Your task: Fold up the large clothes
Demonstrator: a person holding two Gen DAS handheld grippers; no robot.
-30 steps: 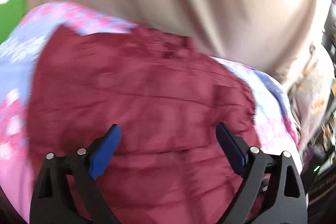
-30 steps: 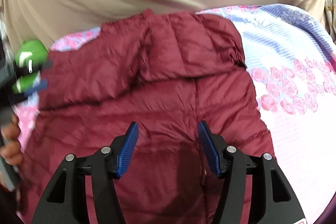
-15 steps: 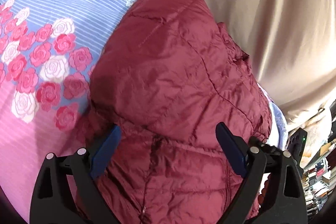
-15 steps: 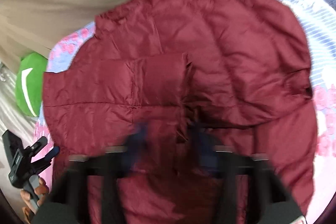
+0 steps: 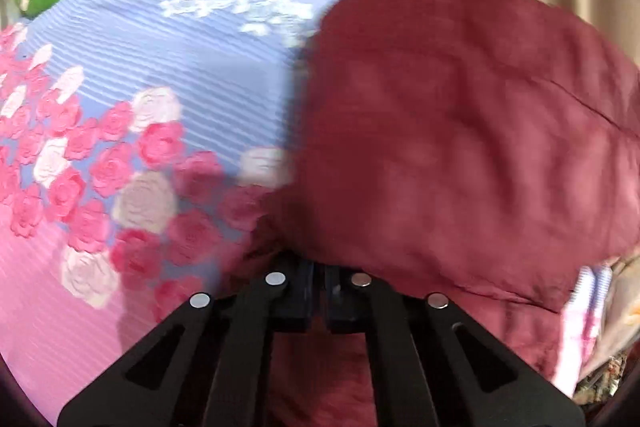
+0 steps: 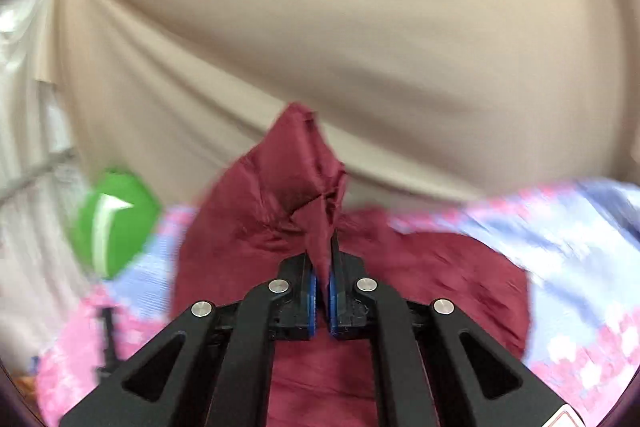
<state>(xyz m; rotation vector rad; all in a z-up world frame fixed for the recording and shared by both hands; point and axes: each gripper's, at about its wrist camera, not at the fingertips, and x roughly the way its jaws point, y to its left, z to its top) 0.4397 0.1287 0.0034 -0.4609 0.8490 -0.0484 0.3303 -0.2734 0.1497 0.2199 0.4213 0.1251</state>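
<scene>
The dark red padded jacket [image 5: 460, 131] lies on a flowered bedsheet [image 5: 132, 115], its outline blurred in both views; its near edge is hidden behind the claws. The right claw [image 6: 323, 287] has closed on a fold of the jacket [image 6: 304, 195], which stands up in a peak against the beige curtain [image 6: 340, 27]. The left claw [image 5: 318, 291] has just been closing, its jaws now together at the jacket's edge; whether fabric is caught there cannot be told. A green object [image 6: 114, 221] sits at the bed's far left, smeared.

light: bright, even | blur: motion smear both views | edges: fisheye-dark
</scene>
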